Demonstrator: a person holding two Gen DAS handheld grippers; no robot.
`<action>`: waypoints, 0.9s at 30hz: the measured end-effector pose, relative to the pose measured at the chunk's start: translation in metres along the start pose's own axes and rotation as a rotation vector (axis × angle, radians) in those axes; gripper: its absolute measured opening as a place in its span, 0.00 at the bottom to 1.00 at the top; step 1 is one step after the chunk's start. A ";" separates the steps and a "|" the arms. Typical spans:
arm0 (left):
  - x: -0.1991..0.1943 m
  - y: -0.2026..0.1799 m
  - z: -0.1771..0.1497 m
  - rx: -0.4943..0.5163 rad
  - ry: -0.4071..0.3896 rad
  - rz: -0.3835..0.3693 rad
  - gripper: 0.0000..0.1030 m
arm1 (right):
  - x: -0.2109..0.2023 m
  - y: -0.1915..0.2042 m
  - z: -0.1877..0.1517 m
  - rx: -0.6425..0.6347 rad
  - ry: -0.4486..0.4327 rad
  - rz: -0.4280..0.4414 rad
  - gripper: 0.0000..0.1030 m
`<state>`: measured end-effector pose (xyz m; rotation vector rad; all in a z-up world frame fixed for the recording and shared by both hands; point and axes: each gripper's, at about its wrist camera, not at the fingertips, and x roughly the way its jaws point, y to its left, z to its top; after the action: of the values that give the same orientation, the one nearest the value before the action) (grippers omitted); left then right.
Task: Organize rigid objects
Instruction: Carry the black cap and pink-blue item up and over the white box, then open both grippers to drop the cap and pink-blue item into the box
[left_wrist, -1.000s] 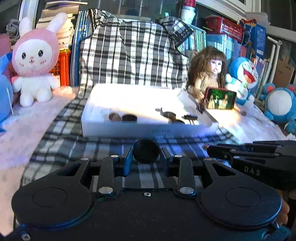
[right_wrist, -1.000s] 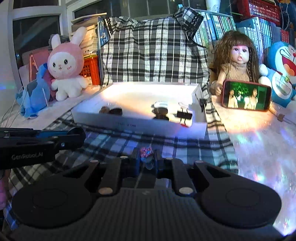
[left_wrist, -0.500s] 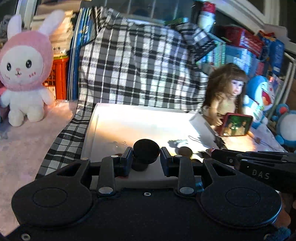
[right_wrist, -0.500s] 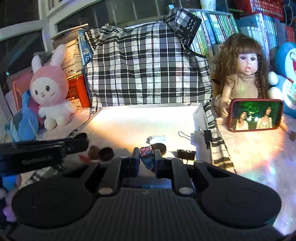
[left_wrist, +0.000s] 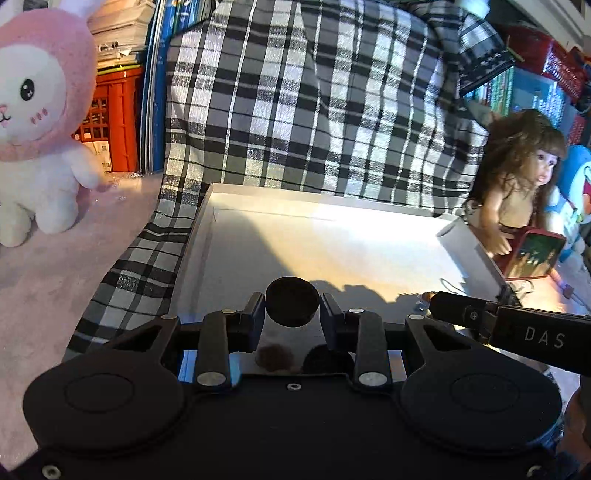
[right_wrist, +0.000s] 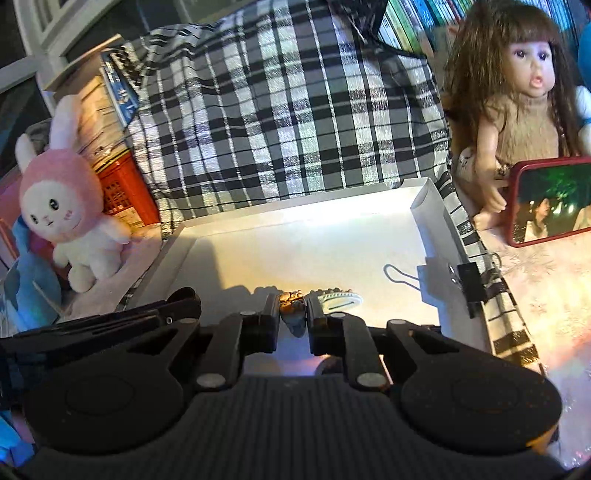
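Note:
My left gripper (left_wrist: 292, 306) is shut on a round black disc (left_wrist: 292, 300) and holds it above the near part of the white shallow box (left_wrist: 369, 206). Two small round pieces, one brown (left_wrist: 273, 357) and one black (left_wrist: 325, 363), lie in the box below it. My right gripper (right_wrist: 292, 314) is shut on a small beaded hair clip (right_wrist: 291, 306) over the same box (right_wrist: 295, 214). A white comb-like clip (right_wrist: 340, 297) lies just beyond its fingers. The right gripper also shows in the left wrist view (left_wrist: 480, 314) as a dark bar at the right.
A black binder clip (right_wrist: 469, 280) grips the box's right wall. A plaid cloth (left_wrist: 314, 103) lies under and behind the box. A pink bunny plush (left_wrist: 33, 122) stands left. A doll (right_wrist: 517, 107) holding a red phone (right_wrist: 554, 201) sits right. Books and crates fill the back.
Both grippers have moved forward from in front of the box to above its inside, each still holding its object. The box now fills the lower middle of both views.

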<state>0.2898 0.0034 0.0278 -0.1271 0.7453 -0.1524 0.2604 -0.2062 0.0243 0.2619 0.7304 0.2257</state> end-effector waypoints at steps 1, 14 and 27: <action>0.004 0.000 0.002 0.006 0.001 0.005 0.30 | 0.003 0.000 0.002 0.002 0.003 -0.005 0.19; 0.037 -0.006 0.021 0.022 0.020 0.016 0.30 | 0.034 -0.003 0.025 -0.014 0.004 -0.071 0.19; 0.050 -0.008 0.017 0.032 0.022 0.027 0.30 | 0.055 -0.013 0.021 -0.028 0.032 -0.145 0.19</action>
<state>0.3370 -0.0123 0.0084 -0.0852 0.7660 -0.1406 0.3161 -0.2055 0.0012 0.1782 0.7735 0.1025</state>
